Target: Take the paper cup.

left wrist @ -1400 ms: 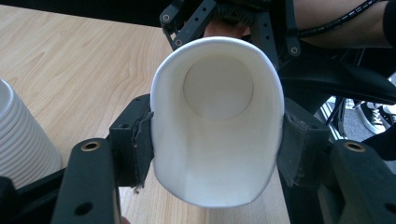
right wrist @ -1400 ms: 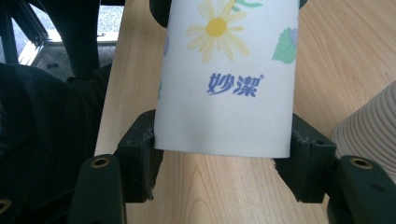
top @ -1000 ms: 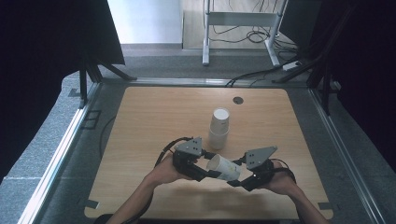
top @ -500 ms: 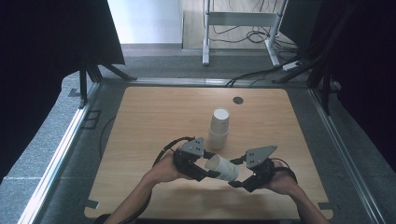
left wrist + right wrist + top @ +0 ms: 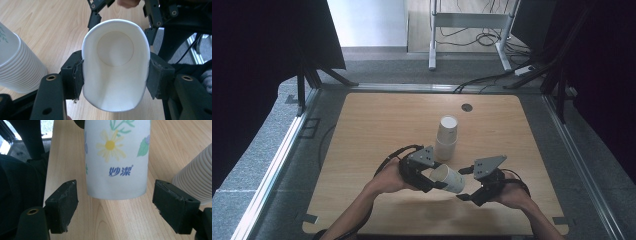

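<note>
A white paper cup (image 5: 449,178) with a flower print lies sideways above the table, squeezed at its rim by my left gripper (image 5: 428,176). In the left gripper view the cup (image 5: 115,62) shows its open mouth, pinched oval between the pads (image 5: 76,72). My right gripper (image 5: 464,184) is open, its jaws standing apart on either side of the cup's closed base without touching it. The right gripper view has the printed cup (image 5: 116,157) hanging just beyond the gap between the pads (image 5: 62,202). A tall stack of paper cups (image 5: 446,137) stands upright behind both grippers.
The cup stack also appears at the left edge of the left gripper view (image 5: 18,65) and the right edge of the right gripper view (image 5: 195,177). A round grommet (image 5: 467,107) sits near the wooden table's (image 5: 372,125) far edge. Metal rails run along both sides.
None of note; both grippers and the held cup stay nearly where they were, with the right gripper still open at the cup's base.
</note>
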